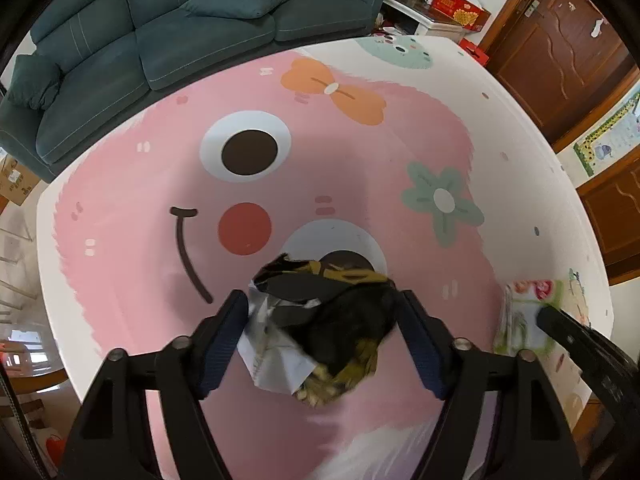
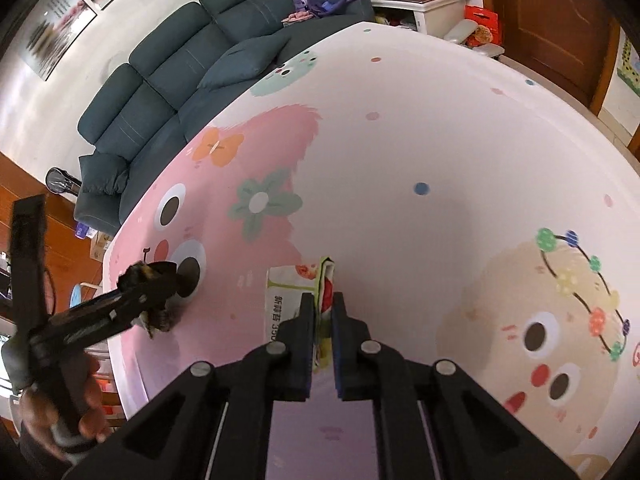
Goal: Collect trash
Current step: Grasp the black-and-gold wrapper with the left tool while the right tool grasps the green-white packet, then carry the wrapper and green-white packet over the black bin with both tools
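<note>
My left gripper [image 1: 322, 308] is shut on a crumpled black, yellow and silver wrapper [image 1: 320, 328], held just above the pink cartoon play mat [image 1: 360, 168]. The same gripper and wrapper [image 2: 150, 280] show at the left of the right wrist view. My right gripper [image 2: 323, 304] is shut on a flat white and green printed packet [image 2: 294, 284], pinching its right edge over the mat. That packet [image 1: 524, 316] also shows at the right of the left wrist view, with a right gripper finger [image 1: 568, 328] on it.
A dark green sofa [image 1: 160, 32] with cushions borders the mat's far side. A white cabinet [image 1: 432, 16] with a red box stands at the back. Brown wooden doors [image 1: 560, 48] are to the right. Cardboard boxes [image 1: 16, 180] sit at the left.
</note>
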Demonstrator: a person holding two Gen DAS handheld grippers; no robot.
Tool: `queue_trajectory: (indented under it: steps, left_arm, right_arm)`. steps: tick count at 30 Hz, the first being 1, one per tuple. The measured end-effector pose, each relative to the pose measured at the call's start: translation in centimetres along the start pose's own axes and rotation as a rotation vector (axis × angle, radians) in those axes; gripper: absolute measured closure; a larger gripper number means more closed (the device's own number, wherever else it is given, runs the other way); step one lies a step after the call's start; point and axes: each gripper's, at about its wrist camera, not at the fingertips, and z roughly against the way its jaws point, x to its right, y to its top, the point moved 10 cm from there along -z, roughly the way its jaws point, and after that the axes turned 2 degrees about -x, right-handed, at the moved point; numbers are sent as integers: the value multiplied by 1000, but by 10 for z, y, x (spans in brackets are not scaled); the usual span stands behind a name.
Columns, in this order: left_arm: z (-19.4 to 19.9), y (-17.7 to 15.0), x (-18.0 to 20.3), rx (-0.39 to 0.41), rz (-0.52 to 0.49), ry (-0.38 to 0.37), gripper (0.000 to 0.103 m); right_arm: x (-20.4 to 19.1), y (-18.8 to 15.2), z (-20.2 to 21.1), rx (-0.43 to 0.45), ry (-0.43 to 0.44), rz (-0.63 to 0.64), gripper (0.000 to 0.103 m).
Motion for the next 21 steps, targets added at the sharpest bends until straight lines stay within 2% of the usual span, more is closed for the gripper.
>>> queue_trajectory:
  steps: [5, 10, 15, 21]
  left_arm:
    - [2, -6, 9, 27, -13, 27, 44]
    - [18, -28, 26, 33, -15, 25, 45]
    - [49, -62, 59, 46, -16, -2, 45]
    - [87, -113, 111, 76, 46, -28, 45]
  right_arm:
    - [6, -8, 10, 3, 15, -2, 96]
    - [6, -16, 19, -5, 44, 6, 96]
    - [8, -27, 40, -13, 78, 38, 96]
    - [23, -47, 75, -23, 123, 119, 96]
